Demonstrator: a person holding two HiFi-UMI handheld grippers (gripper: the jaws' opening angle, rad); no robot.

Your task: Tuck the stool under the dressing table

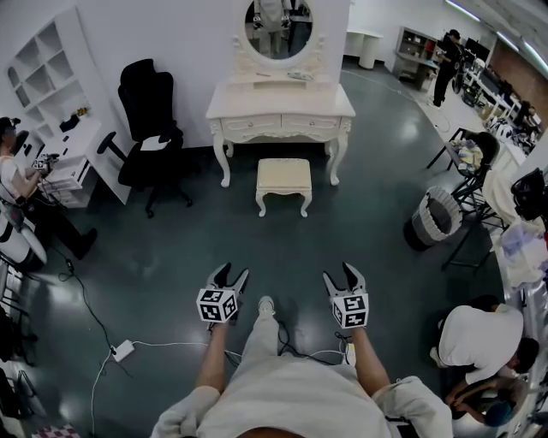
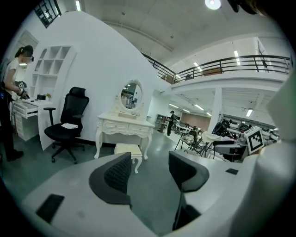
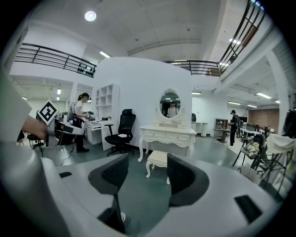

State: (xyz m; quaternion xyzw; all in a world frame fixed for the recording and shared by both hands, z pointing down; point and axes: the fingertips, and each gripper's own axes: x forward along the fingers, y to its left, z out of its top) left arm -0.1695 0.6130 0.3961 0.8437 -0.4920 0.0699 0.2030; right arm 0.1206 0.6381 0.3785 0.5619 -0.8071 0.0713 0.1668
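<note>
A cream stool (image 1: 283,180) with carved legs stands on the dark floor just in front of the white dressing table (image 1: 281,111), outside its knee gap. The table carries an oval mirror (image 1: 278,26). My left gripper (image 1: 230,275) and right gripper (image 1: 344,275) hang side by side well short of the stool, both open and holding nothing. In the left gripper view the stool (image 2: 128,149) shows past the jaws, below the table (image 2: 124,125). In the right gripper view the stool (image 3: 157,158) sits between the jaws' line of sight, before the table (image 3: 167,134).
A black office chair (image 1: 150,128) stands left of the table. A white desk and shelf unit (image 1: 60,145) with a person (image 1: 17,184) are at far left. A cable and power strip (image 1: 122,350) lie on the floor. A bin (image 1: 434,217), folding chairs and seated people are at right.
</note>
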